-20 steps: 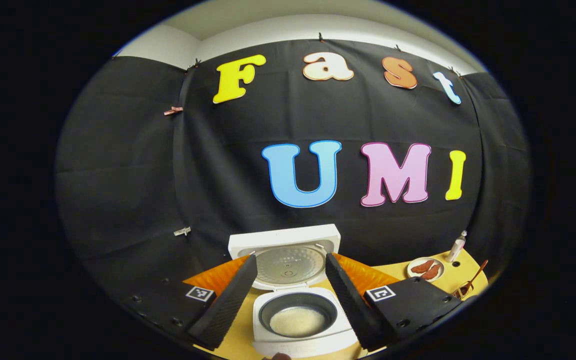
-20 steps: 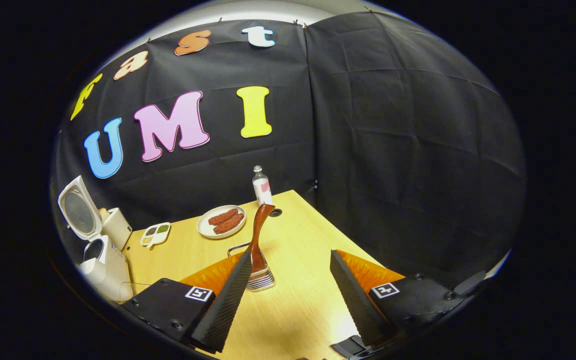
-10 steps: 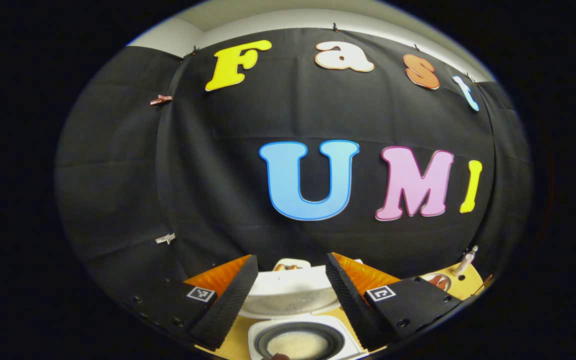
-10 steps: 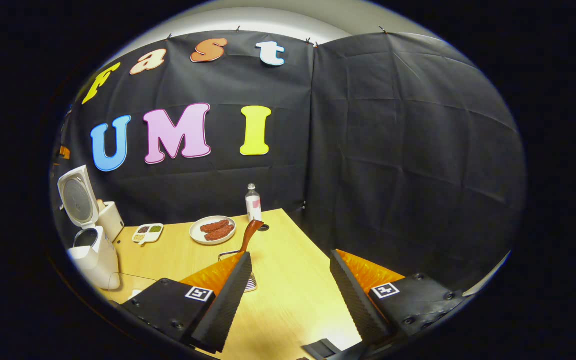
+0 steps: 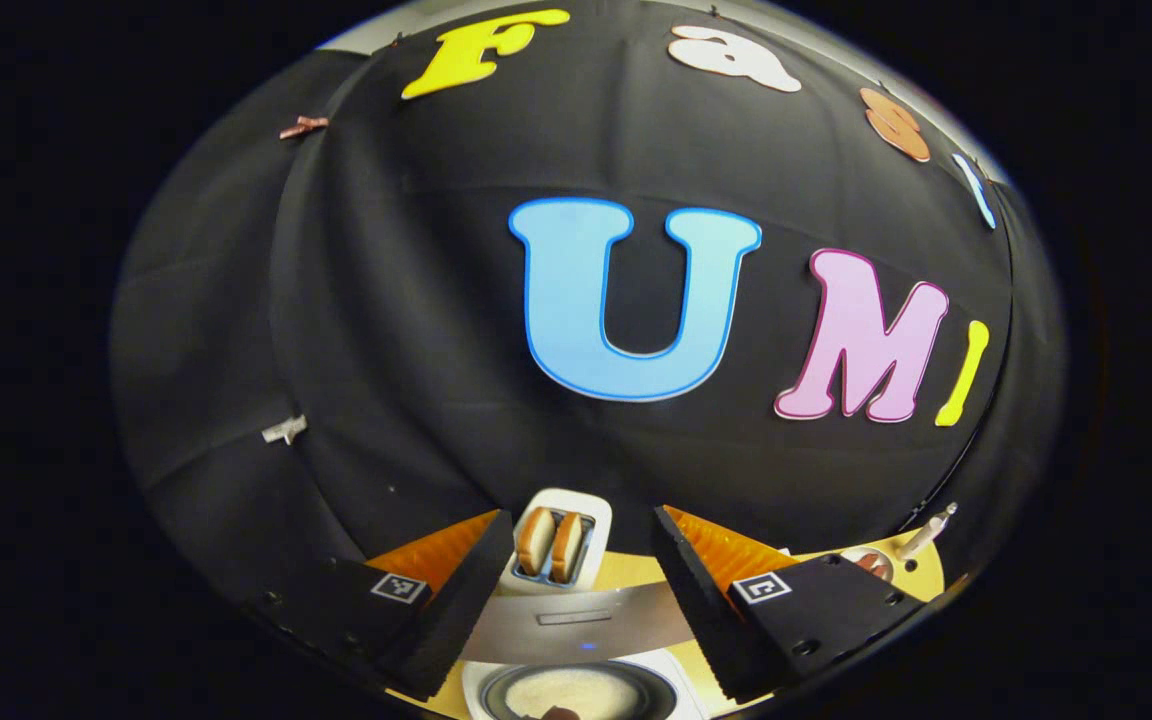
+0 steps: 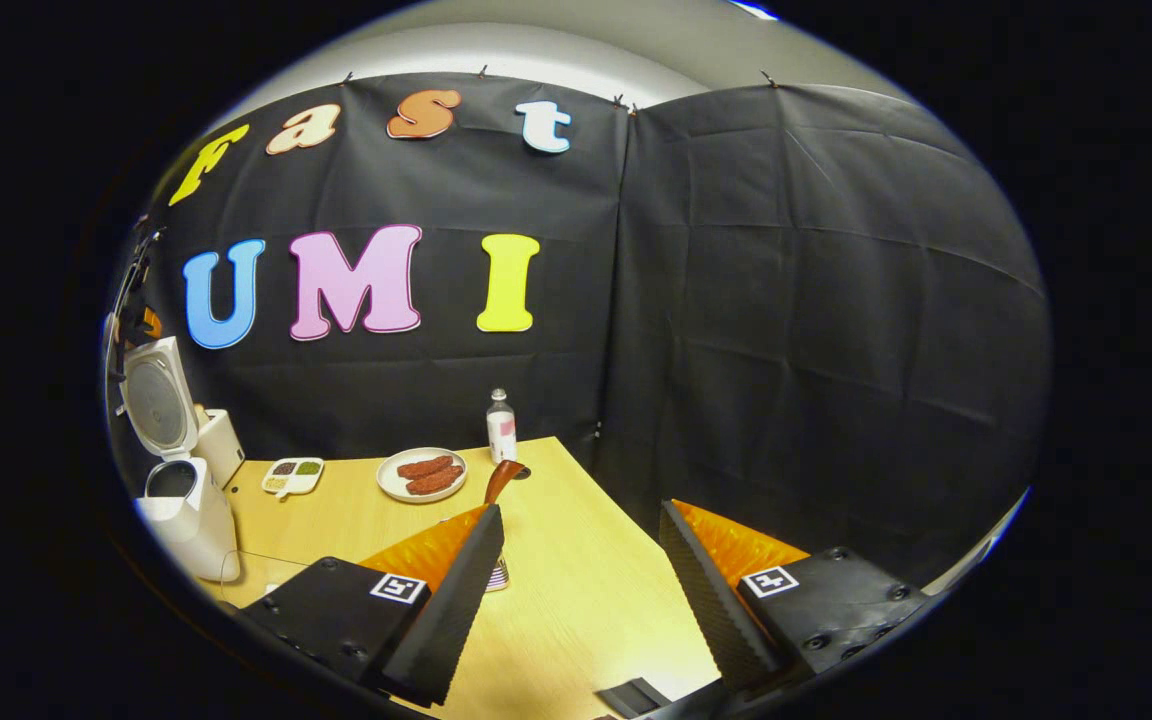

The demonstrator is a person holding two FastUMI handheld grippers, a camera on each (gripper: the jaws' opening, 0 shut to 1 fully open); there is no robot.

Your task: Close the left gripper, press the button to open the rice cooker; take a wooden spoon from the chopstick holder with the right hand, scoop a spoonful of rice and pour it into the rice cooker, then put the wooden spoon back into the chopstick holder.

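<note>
Rice cooker (image 5: 576, 650) lid up, both jaws wide, empty

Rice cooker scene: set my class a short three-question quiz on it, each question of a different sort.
1. True or false: the rice cooker has its lid up.
2. Where is the wooden spoon? A in the chopstick holder; B on the plate; C in the right gripper.
3. Fill in: the left gripper is ___.

Key: 1 true; 2 A; 3 open.
</note>
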